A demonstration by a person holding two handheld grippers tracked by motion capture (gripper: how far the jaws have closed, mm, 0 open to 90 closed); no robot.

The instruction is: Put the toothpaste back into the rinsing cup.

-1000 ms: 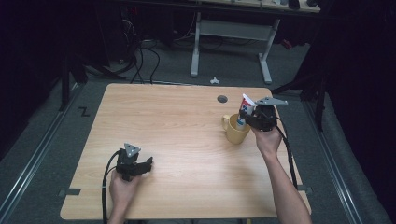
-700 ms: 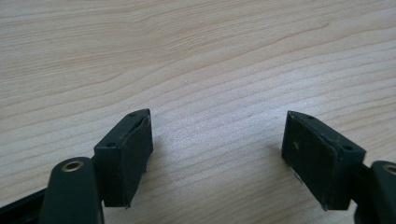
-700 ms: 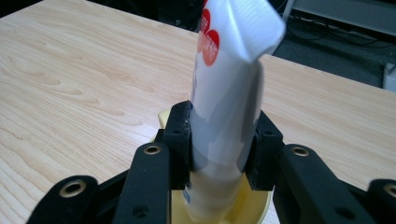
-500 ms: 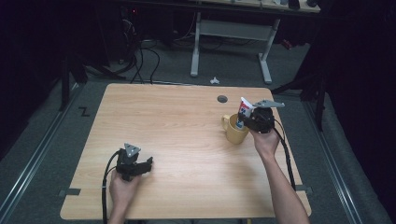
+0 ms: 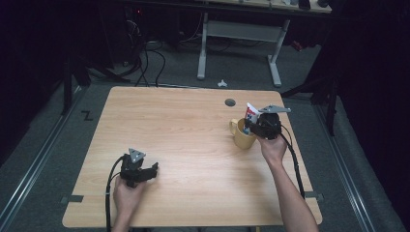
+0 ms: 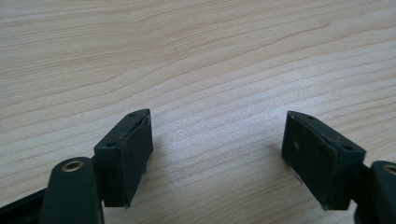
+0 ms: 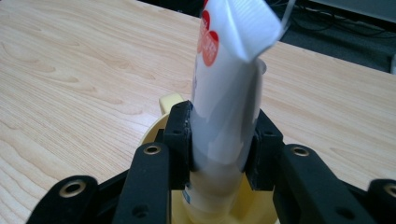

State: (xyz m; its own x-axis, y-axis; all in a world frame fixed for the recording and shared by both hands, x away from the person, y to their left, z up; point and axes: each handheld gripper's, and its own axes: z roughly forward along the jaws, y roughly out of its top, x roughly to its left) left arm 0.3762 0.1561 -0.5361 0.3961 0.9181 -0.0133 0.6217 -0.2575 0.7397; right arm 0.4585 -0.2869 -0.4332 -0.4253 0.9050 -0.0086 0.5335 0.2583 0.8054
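Now the right gripper (image 7: 223, 140) clamps the tube (image 7: 231, 84) above the mug (image 5: 241, 135).

Right claw (image 5: 252, 126) and tube (image 5: 251, 115) slightly lower.

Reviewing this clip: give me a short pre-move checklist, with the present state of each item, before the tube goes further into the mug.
1. Grip on the tube: ok. The right gripper has its fingers pressed on the white tube.
2. Tube over the yellow mug: ok. In the right gripper view its lower end sits inside the rim.
3. Tube upright: ok, with only a slight tilt.
4. Whether the tube touches the mug's bottom: cannot tell, hidden by the gripper.
5. Left gripper out of the way: ok. It is open over bare table, far from the mug.
6. Mug steady: ok. It stands upright on the table, handle away from the gripper.
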